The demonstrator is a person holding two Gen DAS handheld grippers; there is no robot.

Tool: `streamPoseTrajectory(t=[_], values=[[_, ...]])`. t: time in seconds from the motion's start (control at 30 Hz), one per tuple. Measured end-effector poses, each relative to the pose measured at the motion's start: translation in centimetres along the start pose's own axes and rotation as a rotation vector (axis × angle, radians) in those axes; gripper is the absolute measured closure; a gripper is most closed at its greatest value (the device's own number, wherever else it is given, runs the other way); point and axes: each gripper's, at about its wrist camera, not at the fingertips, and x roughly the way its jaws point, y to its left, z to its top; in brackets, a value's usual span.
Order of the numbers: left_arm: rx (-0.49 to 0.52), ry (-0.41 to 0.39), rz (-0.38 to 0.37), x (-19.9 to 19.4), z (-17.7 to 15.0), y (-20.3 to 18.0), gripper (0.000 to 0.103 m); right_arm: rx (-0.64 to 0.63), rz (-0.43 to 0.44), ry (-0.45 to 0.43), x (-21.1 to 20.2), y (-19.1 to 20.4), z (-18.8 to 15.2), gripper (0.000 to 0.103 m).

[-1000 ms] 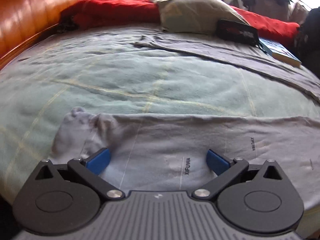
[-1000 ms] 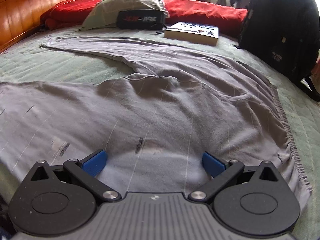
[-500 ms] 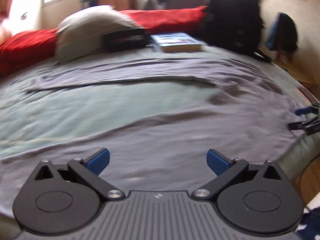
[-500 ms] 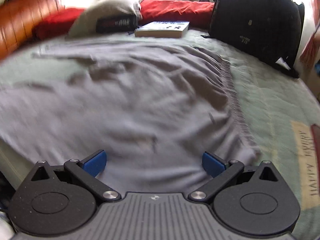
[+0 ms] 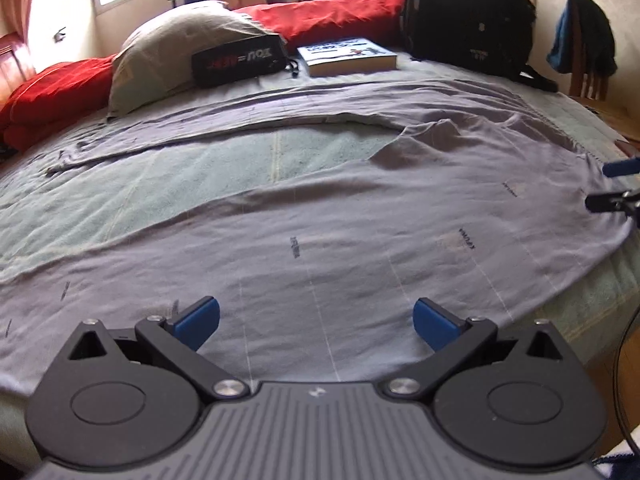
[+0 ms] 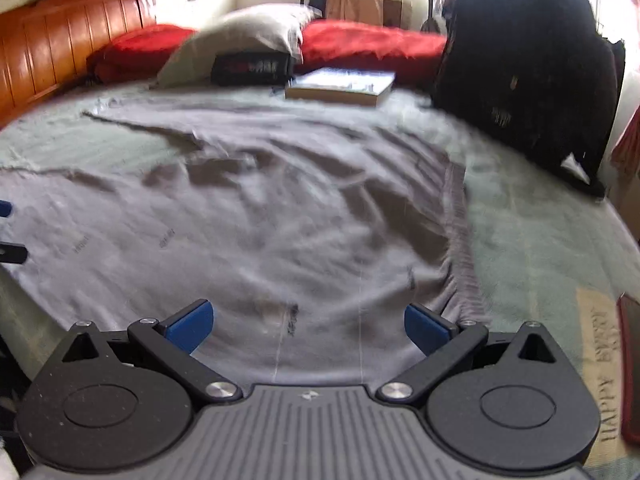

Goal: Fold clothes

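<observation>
Bedspread (image 5: 200, 184) unchanged; both grippers apparently swung rightward.

Left gripper (image 5: 316, 322) and right gripper (image 6: 308, 326) hover (jaws wide apart).

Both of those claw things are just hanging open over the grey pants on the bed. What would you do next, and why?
Probably lower the right gripper and shut it on the near waistband corner of the grey pants. Both grippers are open and hold nothing, the left gripper hovering over one leg, and the pants lie spread flat and unfolded on the green bedspread, so a fold needs a gripped edge first.
</observation>
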Motion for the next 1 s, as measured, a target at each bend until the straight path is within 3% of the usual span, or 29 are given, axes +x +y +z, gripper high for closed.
streamPoseTrajectory(t=[0.13, 0.23, 0.47, 0.6, 0.83, 1.0], values=[[-0.025, -0.018, 0.004, -0.2, -1.0, -0.2, 0.001, 0.024, 0.015, -0.008, -0.6, -0.7, -1.7, 0.000], [-0.024, -0.030, 0.009, -0.5, -1.0, -0.3, 0.001, 0.070, 0.033, 0.017, -1.1, -1.1, -0.3, 0.000], [0.019, -0.053, 0.017, -0.8, -1.5, -1.5, 0.001, 0.332, 0.110, -0.032, 1.6, -5.5, 9.1, 0.000], [0.022, -0.068, 0.022, -1.2, -1.5, -1.4, 0.001, 0.466, 0.167, 0.021, 6.4, -8.2, 13.8, 0.000], [0.001, -0.067, 0.016, -0.6, -1.7, -0.8, 0.001, 0.533, 0.045, 0.112, 14.5, -10.7, 15.6, 0.000], [-0.009, -0.072, -0.009, -0.2, -1.5, -0.4, 0.001, 0.534, 0.006, 0.062, 16.8, -12.3, 16.5, 0.000]])
